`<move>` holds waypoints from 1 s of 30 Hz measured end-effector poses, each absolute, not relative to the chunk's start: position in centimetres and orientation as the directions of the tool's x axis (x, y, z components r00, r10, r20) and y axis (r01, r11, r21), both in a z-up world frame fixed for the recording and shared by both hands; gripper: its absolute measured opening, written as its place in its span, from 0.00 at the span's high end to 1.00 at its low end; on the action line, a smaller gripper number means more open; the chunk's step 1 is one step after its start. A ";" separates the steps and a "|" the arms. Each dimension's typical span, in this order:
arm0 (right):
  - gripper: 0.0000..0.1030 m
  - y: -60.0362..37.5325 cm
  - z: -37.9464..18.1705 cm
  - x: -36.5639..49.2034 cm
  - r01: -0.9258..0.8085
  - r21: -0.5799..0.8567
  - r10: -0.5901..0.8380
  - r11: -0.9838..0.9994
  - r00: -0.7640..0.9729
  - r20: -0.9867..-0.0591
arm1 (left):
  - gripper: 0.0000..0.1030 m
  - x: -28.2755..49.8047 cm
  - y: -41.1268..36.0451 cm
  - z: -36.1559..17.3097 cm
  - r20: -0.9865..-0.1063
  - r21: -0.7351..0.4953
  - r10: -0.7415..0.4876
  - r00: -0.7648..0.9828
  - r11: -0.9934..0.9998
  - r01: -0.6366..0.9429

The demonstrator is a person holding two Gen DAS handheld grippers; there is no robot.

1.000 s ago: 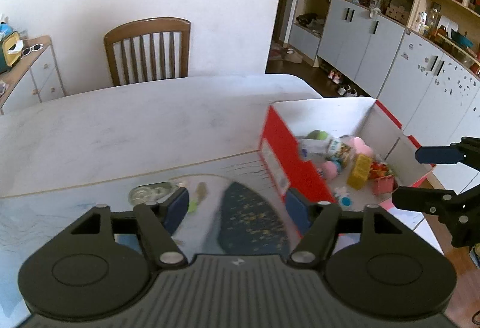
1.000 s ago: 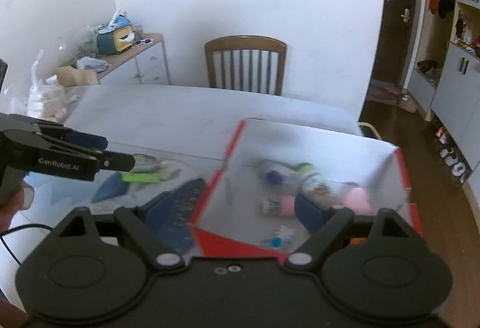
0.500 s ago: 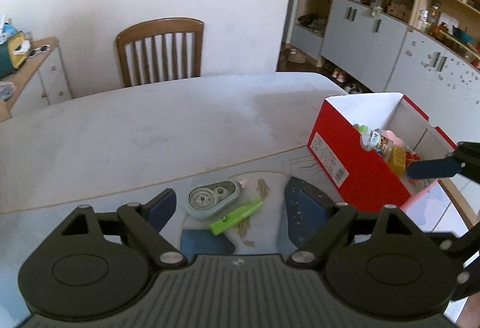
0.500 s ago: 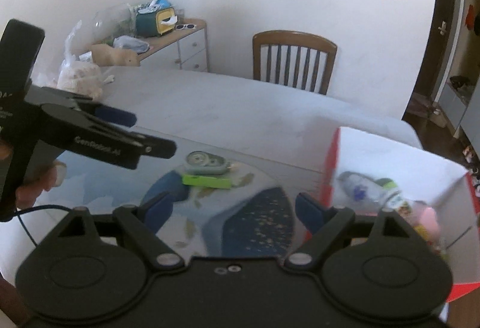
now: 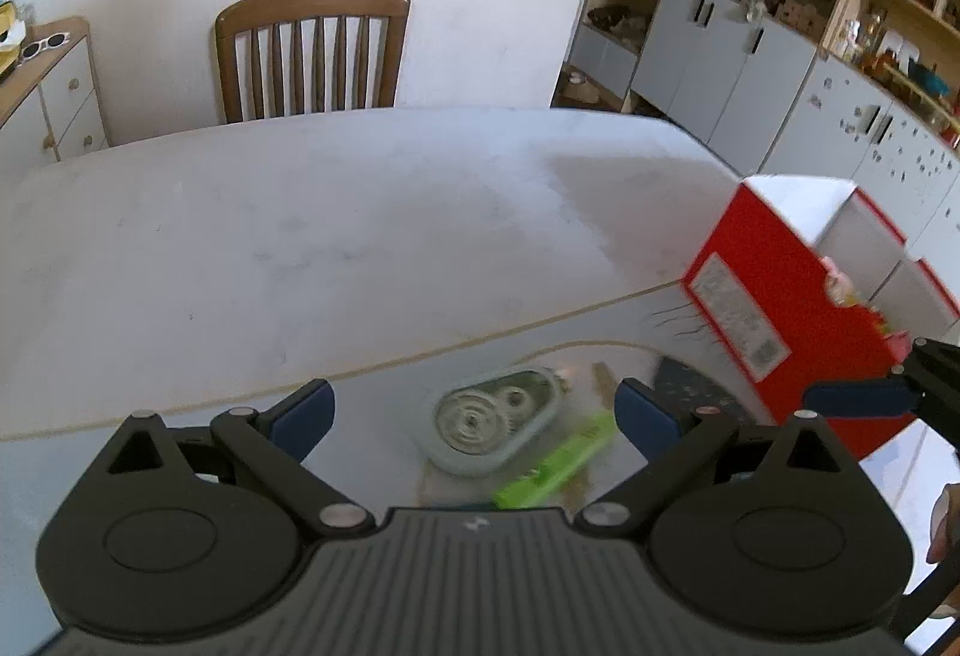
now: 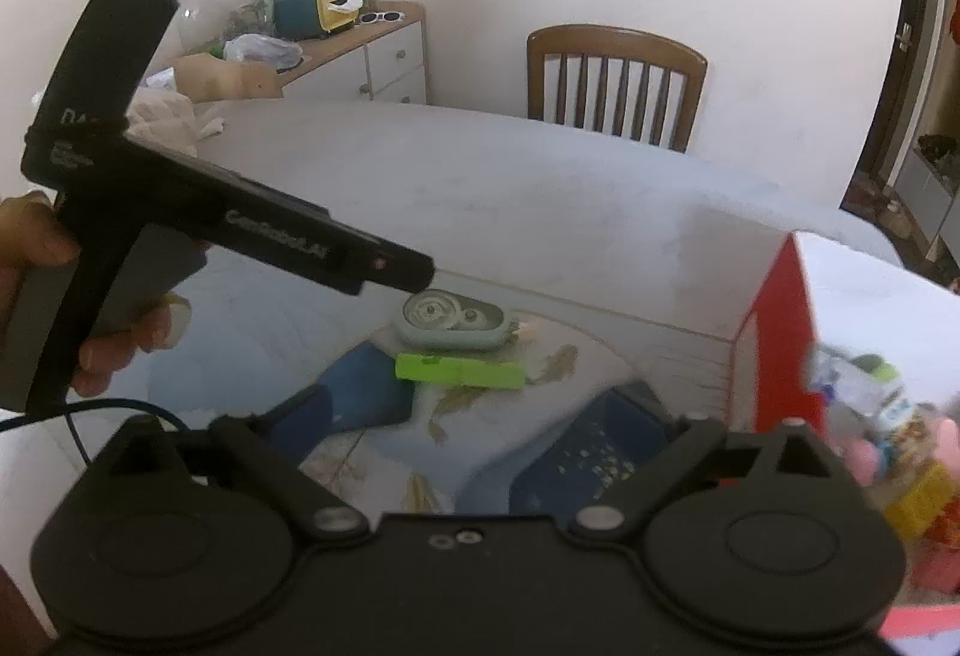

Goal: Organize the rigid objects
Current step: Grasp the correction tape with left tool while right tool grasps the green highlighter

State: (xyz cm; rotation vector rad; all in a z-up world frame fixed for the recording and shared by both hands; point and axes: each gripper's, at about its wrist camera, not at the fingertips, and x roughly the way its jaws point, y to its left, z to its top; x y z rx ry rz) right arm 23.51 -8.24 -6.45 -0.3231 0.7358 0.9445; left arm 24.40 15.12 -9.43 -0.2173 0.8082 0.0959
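Note:
A pale green correction-tape dispenser [image 5: 489, 425] and a bright green flat stick [image 5: 555, 458] lie side by side on a printed mat, straight ahead between the fingers of my open, empty left gripper [image 5: 474, 413]. Both also show in the right wrist view, the dispenser [image 6: 453, 321] behind the stick [image 6: 459, 371]. My right gripper [image 6: 480, 428] is open and empty, nearer than them. The red box [image 5: 774, 308] with several small toys stands at the right, and in the right wrist view [image 6: 780, 356].
The left hand-held gripper body [image 6: 228, 218] crosses the left of the right wrist view. A wooden chair [image 5: 312, 50] stands behind the white table [image 5: 300, 236]. A sideboard with clutter [image 6: 336, 38] is at the far left. Cabinets [image 5: 780, 56] line the right wall.
Both grippers have swung left, away from the red box, toward the dispenser and green stick. The left gripper has come closer to them. Both stay open.

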 end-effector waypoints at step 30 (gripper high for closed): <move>0.07 -1.6 -14.2 26.4 -0.801 0.056 0.548 0.596 0.355 -0.757 | 0.17 28.5 14.9 -15.7 -0.744 -0.046 -0.102 0.660 0.994 0.102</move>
